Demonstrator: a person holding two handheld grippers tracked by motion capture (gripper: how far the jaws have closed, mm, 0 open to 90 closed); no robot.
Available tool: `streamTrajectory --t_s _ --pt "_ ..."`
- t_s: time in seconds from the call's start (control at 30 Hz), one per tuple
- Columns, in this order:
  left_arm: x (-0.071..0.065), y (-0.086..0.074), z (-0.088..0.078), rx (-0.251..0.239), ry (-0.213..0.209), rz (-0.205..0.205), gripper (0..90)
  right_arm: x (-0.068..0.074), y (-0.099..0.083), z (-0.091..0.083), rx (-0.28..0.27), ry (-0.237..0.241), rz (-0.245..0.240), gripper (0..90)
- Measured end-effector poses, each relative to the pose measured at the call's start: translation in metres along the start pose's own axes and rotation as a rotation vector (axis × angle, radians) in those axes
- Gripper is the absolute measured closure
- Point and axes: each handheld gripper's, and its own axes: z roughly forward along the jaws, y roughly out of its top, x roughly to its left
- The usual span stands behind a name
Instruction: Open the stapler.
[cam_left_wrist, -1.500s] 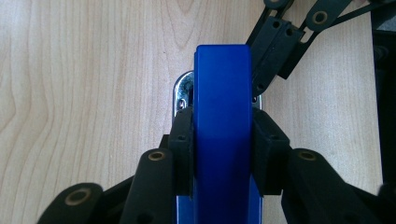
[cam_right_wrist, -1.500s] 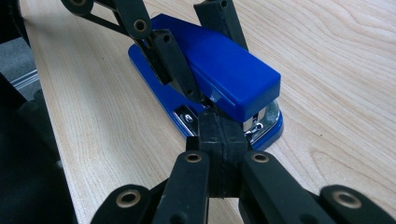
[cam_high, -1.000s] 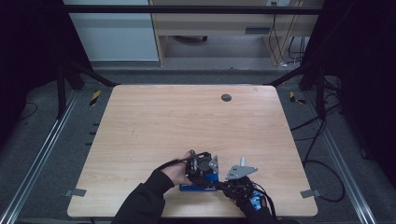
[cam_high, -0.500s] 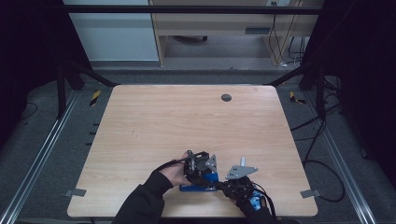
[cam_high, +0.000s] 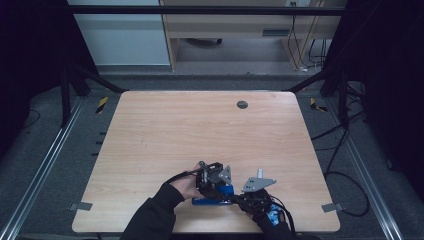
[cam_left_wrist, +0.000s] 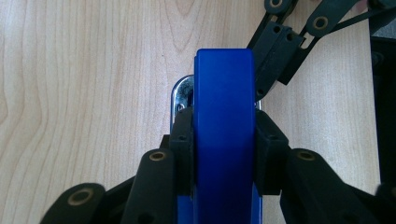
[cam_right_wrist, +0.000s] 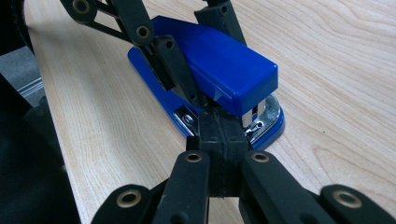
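Observation:
A blue stapler (cam_high: 210, 201) lies on the wooden table (cam_high: 200, 130) near its front edge. My left gripper (cam_high: 217, 192) comes down over it. In the left gripper view the blue stapler (cam_left_wrist: 224, 116) sits between the two black pads (cam_left_wrist: 183, 135), and my left gripper (cam_left_wrist: 224, 140) is shut on its sides. My right gripper (cam_high: 236, 200) reaches in from the right. In the right gripper view my right gripper (cam_right_wrist: 222, 126) is shut, pads pressed together. Its tip touches the stapler (cam_right_wrist: 224, 65) at the gap between the blue top and the metal base near the front.
A dark round grommet (cam_high: 242, 104) sits at the table's far side. The front edge of the table runs just behind the hands. Metal brackets (cam_high: 80, 205) stand at the front corners, and cables (cam_high: 345, 175) trail on the floor to the right.

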Motion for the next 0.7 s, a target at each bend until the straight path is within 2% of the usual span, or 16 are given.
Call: streamTrajectory --t_s 0.2,0.27,0.37,0.47,0.57,0.7 --pt "0.0002 0.0000 0.0010 0.002 -0.002 0.007 65.4 -0.0004 0.0003 0.0003 -0.002 0.002 0.001 90.0" --pt "0.0010 0.0008 0.0017 0.010 -0.007 0.011 65.2 0.0015 0.0012 0.0002 0.004 -0.012 -0.026 90.0" --pt "0.0017 0.0015 0.0018 0.016 -0.007 0.014 64.7 0.0031 0.0019 0.0008 0.006 -0.021 -0.042 90.0" --pt "0.0025 0.0026 0.0013 0.032 -0.013 0.010 64.5 0.0022 0.0017 0.0007 0.003 -0.015 -0.031 90.0" --pt "0.0024 0.0050 0.0014 0.046 0.000 0.023 62.9 0.0022 0.0017 0.0007 0.002 -0.017 -0.033 90.0" --pt "0.0017 0.0091 -0.0008 0.074 0.000 0.018 62.4 0.0013 0.0015 0.0003 0.002 -0.015 -0.029 90.0"
